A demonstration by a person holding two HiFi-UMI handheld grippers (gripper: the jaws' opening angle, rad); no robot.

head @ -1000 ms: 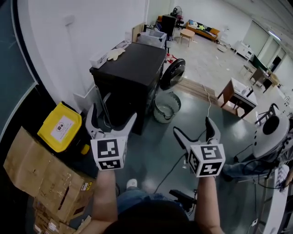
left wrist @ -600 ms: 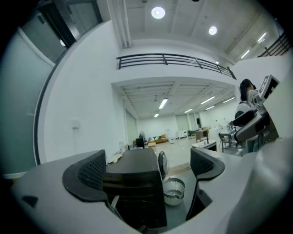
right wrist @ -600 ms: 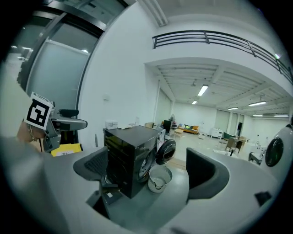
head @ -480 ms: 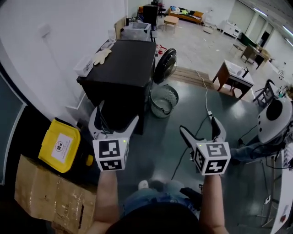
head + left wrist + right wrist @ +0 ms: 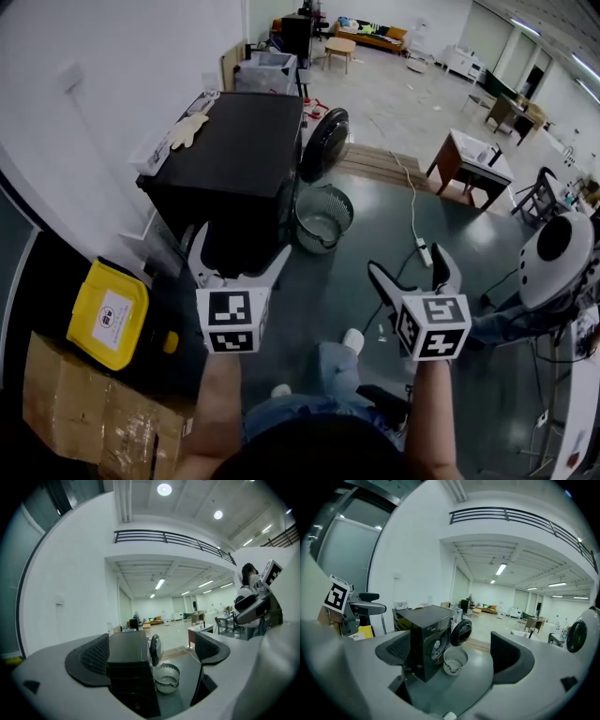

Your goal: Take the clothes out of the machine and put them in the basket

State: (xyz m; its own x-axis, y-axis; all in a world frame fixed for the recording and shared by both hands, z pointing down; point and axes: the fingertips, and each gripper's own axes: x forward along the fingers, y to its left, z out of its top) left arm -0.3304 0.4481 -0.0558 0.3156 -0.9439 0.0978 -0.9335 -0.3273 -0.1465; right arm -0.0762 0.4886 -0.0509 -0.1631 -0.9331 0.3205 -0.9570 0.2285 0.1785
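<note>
You hold both tools out above the floor, jaws spread wide with nothing between them: the left tool (image 5: 239, 248) in front of the black washing machine (image 5: 239, 159), the right tool (image 5: 408, 267) further to its side. The machine's round door (image 5: 323, 142) hangs open, and the pale mesh basket (image 5: 323, 217) stands on the floor just beside it. A yellow box (image 5: 106, 314) carries a white label — its print is too small to read.

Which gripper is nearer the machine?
Left. The left gripper hangs just before the machine, at its near end; the right gripper is farther right, over bare floor.
</note>
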